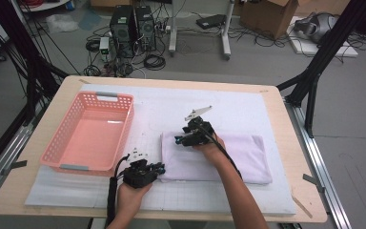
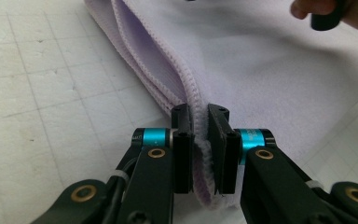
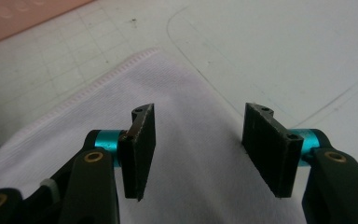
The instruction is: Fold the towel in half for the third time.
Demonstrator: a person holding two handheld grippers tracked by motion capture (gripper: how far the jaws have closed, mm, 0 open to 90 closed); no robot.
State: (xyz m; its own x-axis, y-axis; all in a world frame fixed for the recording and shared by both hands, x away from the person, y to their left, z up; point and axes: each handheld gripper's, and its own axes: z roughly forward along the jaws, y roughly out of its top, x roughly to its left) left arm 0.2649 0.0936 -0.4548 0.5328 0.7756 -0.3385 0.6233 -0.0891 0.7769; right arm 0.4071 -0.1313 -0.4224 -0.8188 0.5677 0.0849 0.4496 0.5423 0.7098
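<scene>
Two jaws of the left gripper [image 2: 199, 140] were seen closed on the near left corner of a folded lilac towel [image 2: 270, 79], several stitched layers being pinched between the pads. The right gripper [image 3: 198, 149] was held over the far left corner of the same towel [image 3: 186, 140], its jaws standing partly apart with cloth beneath them but nothing pressed between the pads; no grip had been made there yet.

The towel [image 1: 228, 155] was laid on the white gridded mat [image 1: 248, 107], right of the middle of the table, folded into a long rectangle running left to right. It was judged to be light, soft and limp, so that it would sag and unfold if lifted by one point alone. A hold at both left corners, with all the layers caught together at the hemmed edge, was judged the safest; a shallow bite would likely let the lower layers slip out. The ribbed cloth looked unlikely to slide in the pads, and nothing about it appeared fragile.

The pink basket [image 1: 90, 133] stood just left of the towel, its near right corner close to the left gripper [image 1: 143, 171], so any swing to the left would need height to pass the rim. Open mat was left on the far side and to the right of the towel, and a narrow strip on the near side before the wooden table edge [image 1: 171, 214]. Cables trailed from both grippers towards the person, and could drag across the cloth.
</scene>
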